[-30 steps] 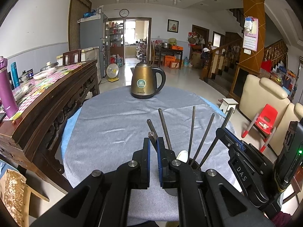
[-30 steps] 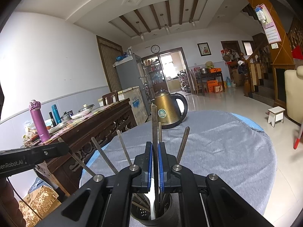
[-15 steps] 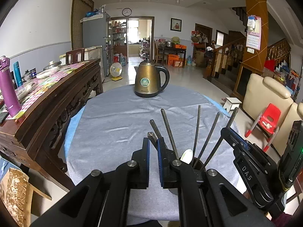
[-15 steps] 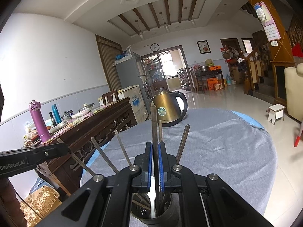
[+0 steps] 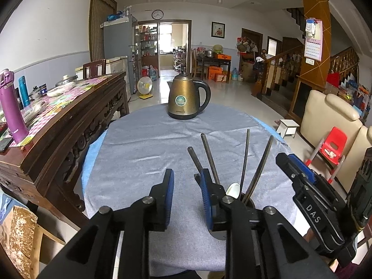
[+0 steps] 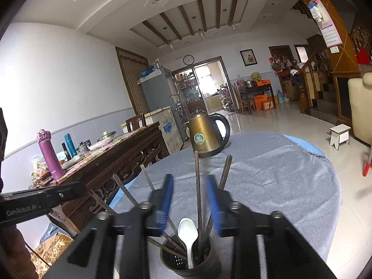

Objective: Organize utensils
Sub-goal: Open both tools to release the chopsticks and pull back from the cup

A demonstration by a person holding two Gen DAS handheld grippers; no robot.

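A dark cylindrical holder (image 6: pixel 162 253) on the grey tablecloth (image 5: pixel 151 158) holds several dark chopsticks (image 6: pixel 197 186) and a white spoon (image 6: pixel 187 232). My right gripper (image 6: pixel 189 186) hangs just above it with its jaws opening. One upright chopstick stands free between the blue pads (image 6: pixel 167 186). My left gripper (image 5: pixel 186 179) is also opening. A chopstick (image 5: pixel 194 159) leans by its right pad (image 5: pixel 204 186), and nothing is pressed between the jaws. In the left wrist view the holder is mostly hidden behind that finger, and the spoon (image 5: pixel 233 189) peeks out.
A bronze kettle (image 5: pixel 186 97) stands at the far side of the round table. A carved wooden sideboard (image 5: pixel 69 121) with a purple bottle (image 5: pixel 12 111) and dishes runs along the left. A cream sofa (image 5: pixel 330 116) and a red chair (image 5: pixel 332 146) are on the right.
Both grippers' jaws have parted from shut. The chopstick each one pinched now stands loose in the holder. Neither hand has shifted.
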